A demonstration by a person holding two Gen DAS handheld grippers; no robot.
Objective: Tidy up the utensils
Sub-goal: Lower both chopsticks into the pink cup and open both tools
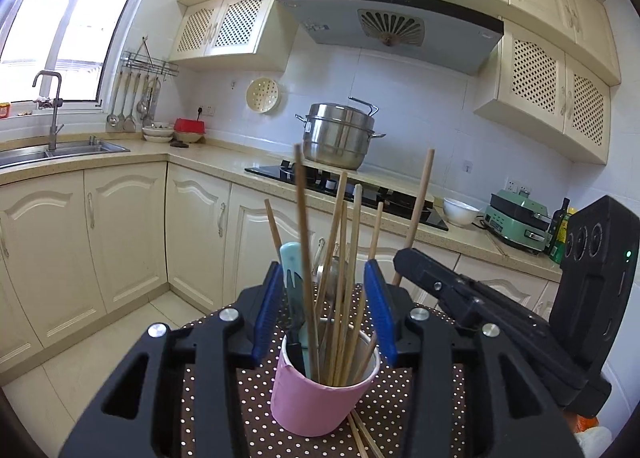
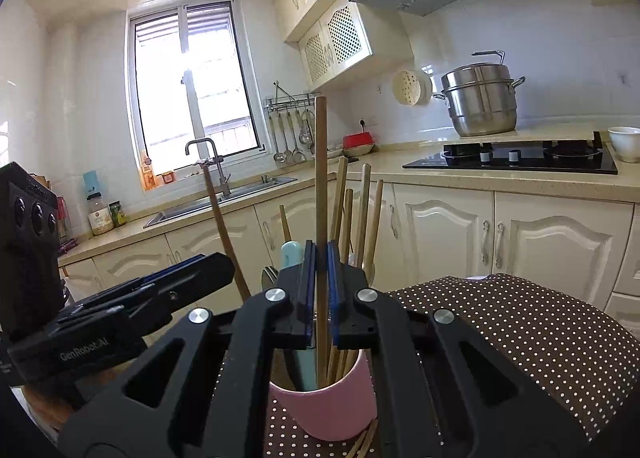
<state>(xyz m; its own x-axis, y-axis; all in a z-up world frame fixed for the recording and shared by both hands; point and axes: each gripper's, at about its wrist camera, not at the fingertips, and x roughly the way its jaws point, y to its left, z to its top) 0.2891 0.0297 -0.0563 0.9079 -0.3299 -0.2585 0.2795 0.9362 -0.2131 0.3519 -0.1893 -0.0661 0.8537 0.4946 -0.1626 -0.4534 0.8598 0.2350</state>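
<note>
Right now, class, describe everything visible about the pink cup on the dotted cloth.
The pink cup is a smooth, plastic-looking tumbler, pale inside, standing slightly tilted on the brown polka-dot cloth. It holds wooden chopsticks and a light-blue-handled utensil. Loose chopsticks lie at its base. The open left gripper straddles it; the right gripper pinches one chopstick above.

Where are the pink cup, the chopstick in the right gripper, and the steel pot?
pink cup (image 1: 316,398), left wrist view, front wall below the rim
chopstick (image 2: 321,178), right wrist view, shaft above the jaws
steel pot (image 1: 338,138), left wrist view, side of the body
</note>
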